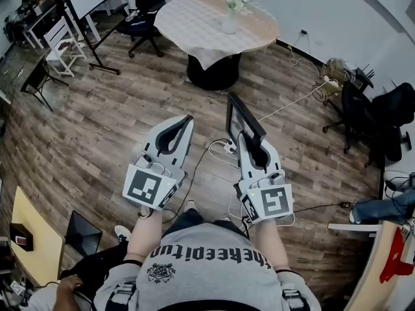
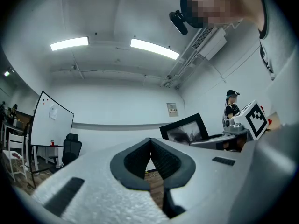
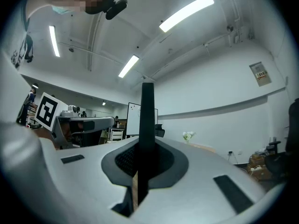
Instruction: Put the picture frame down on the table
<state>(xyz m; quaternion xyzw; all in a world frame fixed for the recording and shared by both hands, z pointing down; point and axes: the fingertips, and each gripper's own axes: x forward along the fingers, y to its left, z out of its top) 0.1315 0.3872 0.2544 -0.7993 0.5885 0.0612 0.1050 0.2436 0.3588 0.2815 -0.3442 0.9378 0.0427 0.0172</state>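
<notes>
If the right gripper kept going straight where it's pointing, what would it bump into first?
Most likely the round table with a pale cloth; nothing nearer shows in that line. The right gripper is shut on a black picture frame, so the frame would touch first. Depth is unclear.

Picture frame [image 1: 243, 118] upright between right gripper [image 1: 247, 140] jaws, left gripper [image 1: 187, 123] alongside, table [image 1: 194, 24] ahead, vase [image 1: 230, 21] on it
</notes>
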